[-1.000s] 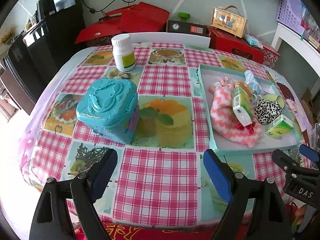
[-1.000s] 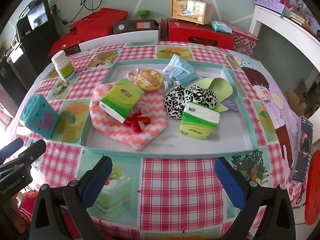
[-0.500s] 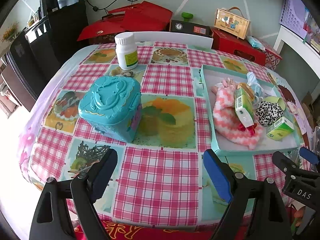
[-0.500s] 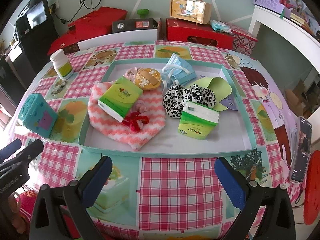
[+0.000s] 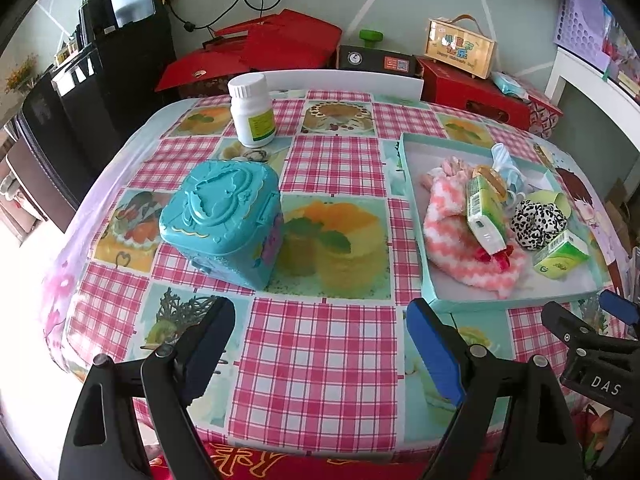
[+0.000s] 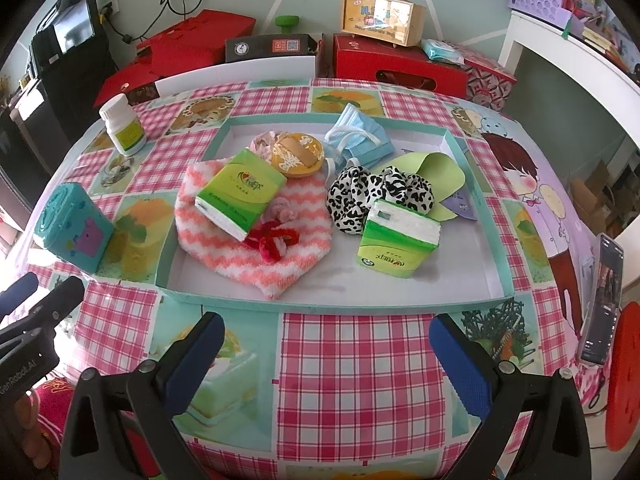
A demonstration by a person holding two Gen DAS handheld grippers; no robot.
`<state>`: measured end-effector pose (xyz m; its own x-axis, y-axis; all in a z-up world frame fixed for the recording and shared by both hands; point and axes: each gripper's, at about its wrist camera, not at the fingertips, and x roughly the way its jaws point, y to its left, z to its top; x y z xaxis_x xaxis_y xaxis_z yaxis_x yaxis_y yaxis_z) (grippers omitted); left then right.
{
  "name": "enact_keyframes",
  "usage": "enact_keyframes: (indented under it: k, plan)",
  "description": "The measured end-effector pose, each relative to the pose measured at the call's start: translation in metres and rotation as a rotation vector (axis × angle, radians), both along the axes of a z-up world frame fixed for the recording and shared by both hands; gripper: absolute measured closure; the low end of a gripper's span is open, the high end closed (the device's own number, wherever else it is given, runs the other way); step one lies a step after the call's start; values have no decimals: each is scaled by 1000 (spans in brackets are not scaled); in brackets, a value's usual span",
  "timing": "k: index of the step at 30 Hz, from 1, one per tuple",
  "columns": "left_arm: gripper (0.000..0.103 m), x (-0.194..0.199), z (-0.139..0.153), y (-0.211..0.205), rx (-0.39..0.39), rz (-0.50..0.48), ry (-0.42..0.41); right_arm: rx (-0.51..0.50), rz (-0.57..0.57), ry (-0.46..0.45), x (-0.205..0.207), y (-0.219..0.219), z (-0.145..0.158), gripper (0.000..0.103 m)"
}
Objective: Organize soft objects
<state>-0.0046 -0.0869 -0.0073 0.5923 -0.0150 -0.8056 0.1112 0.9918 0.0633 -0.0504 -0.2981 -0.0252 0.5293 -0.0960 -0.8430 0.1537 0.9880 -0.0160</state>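
Both the left hand-held gripper (image 5: 320, 344) and right hand-held gripper (image 6: 326, 354) are hovering open and empty. The pink towel (image 6: 288, 256) is lying limp in the tray (image 6: 472, 302), probably light; pinching its near corner looks easiest.

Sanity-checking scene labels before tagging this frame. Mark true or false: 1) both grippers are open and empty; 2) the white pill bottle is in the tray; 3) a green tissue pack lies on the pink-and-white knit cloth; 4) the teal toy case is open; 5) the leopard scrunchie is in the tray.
1) True: left gripper and right gripper stand open, nothing between them.
2) False: the white pill bottle stands on the tablecloth, outside the tray.
3) True: a green tissue pack lies on the knit cloth.
4) False: the teal toy case is shut.
5) True: the leopard scrunchie is in the tray.
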Motion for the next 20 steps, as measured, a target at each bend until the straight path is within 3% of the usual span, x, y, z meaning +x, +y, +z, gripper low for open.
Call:
enact_keyframes:
  k: [20]
  plan:
    - [15, -1, 0, -2, 24, 5, -11, 7, 2, 15, 2, -1, -3, 0]
